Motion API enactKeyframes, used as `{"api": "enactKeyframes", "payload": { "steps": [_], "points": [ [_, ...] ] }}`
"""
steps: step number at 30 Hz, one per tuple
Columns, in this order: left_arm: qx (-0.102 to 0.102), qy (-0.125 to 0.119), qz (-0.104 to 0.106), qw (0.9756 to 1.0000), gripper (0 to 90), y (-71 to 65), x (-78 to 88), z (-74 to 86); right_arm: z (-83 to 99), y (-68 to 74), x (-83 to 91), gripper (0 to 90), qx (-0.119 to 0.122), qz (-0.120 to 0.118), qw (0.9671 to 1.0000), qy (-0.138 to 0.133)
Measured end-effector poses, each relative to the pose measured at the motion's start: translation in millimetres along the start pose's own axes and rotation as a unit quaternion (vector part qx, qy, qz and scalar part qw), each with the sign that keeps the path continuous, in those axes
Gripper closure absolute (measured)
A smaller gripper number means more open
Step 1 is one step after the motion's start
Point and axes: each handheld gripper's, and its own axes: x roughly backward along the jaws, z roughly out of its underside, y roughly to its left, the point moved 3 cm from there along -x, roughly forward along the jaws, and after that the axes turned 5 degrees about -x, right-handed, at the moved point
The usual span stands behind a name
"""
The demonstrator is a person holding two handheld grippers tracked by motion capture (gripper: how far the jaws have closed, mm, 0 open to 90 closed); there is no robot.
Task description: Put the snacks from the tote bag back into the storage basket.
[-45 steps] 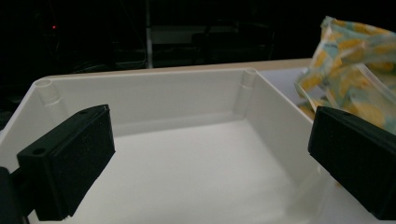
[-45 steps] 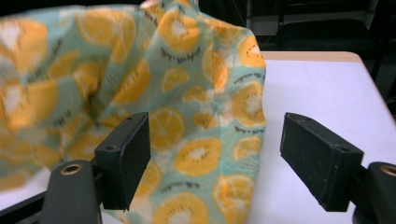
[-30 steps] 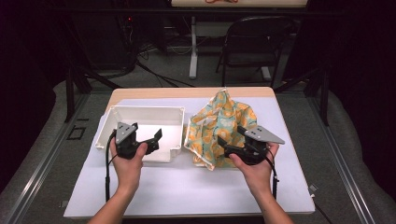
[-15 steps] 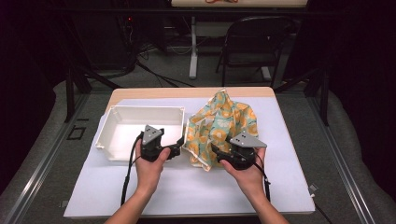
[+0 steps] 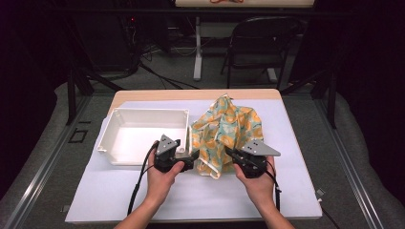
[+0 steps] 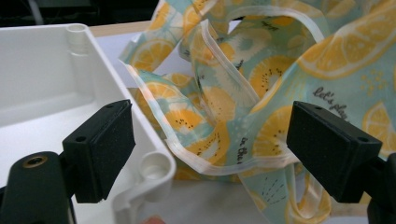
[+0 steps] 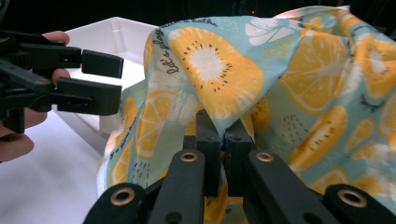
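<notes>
A crumpled teal cloth (image 5: 224, 126) printed with orange citrus slices lies heaped on the white table cover, right of a white tray (image 5: 109, 143). My right gripper (image 5: 230, 153) sits at the cloth's near right edge. Its jaws have just been closing and are now shut on a fold of the cloth (image 7: 280, 70), as my right gripper (image 7: 223, 133) shows in its own view. My left gripper (image 5: 191, 157) hovers at the tray's near right corner, open after narrowing slightly. A white-hemmed edge of the cloth (image 6: 243, 84) lies between the pads of my left gripper (image 6: 210, 135), untouched.
The tray's corner rim (image 6: 154, 161) is right beside my left jaw. The white cover (image 5: 191, 200) ends close to the person's forearms. A folding chair (image 5: 258, 43) and a table leg stand on the dark floor beyond the far edge.
The left hand came right from over the tray to the cloth's left edge. The right gripper, open a second ago, dropped slightly and closed on the cloth.
</notes>
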Motion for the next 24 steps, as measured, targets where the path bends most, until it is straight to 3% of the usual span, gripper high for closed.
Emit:
{"api": "enactKeyframes", "payload": {
  "steps": [12, 20, 24],
  "points": [
    [-0.014, 0.005, 0.019, 0.9997, 15.6, -12.3, -2.3, 1.6, 5.2, -22.0, 12.9, 84.1, -0.027, 0.017, 0.9995, 0.005],
    [-0.005, 0.01, 0.04, 0.9991, 29.5, -13.5, -3.8, 2.6, 11.5, -39.4, 11.0, 81.9, -0.074, 0.04, 0.9961, 0.028],
    [-0.009, 0.011, 0.045, 0.9989, 30.0, -16.4, -5.7, 3.7, 14.8, -44.3, 9.6, 81.8, -0.077, 0.056, 0.9945, 0.044]
  ]
}}
